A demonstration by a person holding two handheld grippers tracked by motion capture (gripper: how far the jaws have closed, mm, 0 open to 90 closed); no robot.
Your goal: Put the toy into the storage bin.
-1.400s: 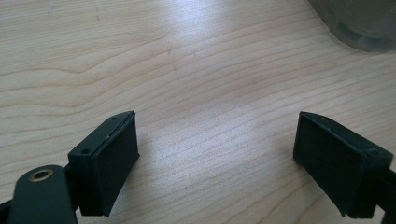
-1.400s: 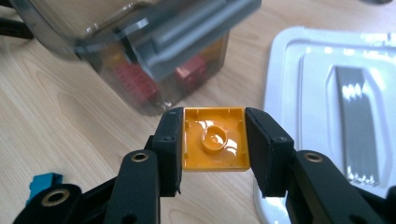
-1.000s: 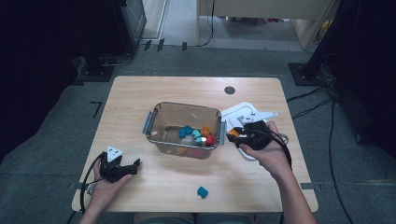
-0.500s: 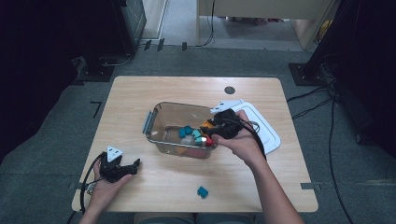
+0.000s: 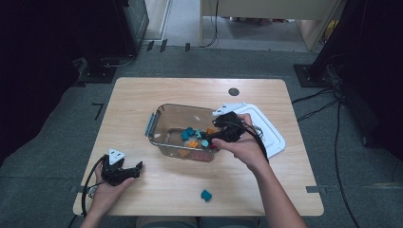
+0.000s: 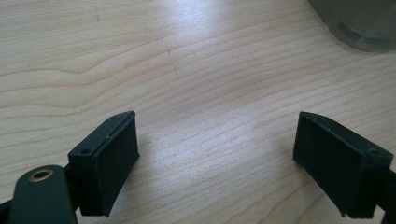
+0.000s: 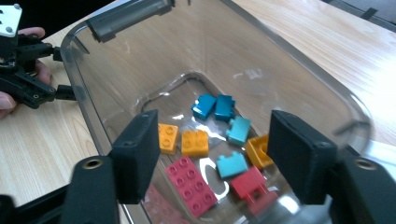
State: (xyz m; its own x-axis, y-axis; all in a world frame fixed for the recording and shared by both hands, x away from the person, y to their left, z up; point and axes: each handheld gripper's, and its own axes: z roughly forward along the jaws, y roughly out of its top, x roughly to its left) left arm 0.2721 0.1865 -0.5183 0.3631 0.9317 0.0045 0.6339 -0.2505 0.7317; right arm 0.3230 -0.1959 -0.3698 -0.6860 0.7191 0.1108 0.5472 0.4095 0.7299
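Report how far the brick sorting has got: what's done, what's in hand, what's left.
Done: several bricks, orange, teal and red, lie in the clear container.
In hand: the right gripper hovers over the container, its jaws just opened with nothing between them.
Left: one teal brick sits on the table, the left gripper rests open and empty, and the white lid lies beside the container.

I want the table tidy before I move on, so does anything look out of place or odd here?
One teal brick lies alone on the table, near its front edge, while the other bricks sit in the clear container. The container's white lid is off, lying beside it. Nothing looks spilled or damaged.
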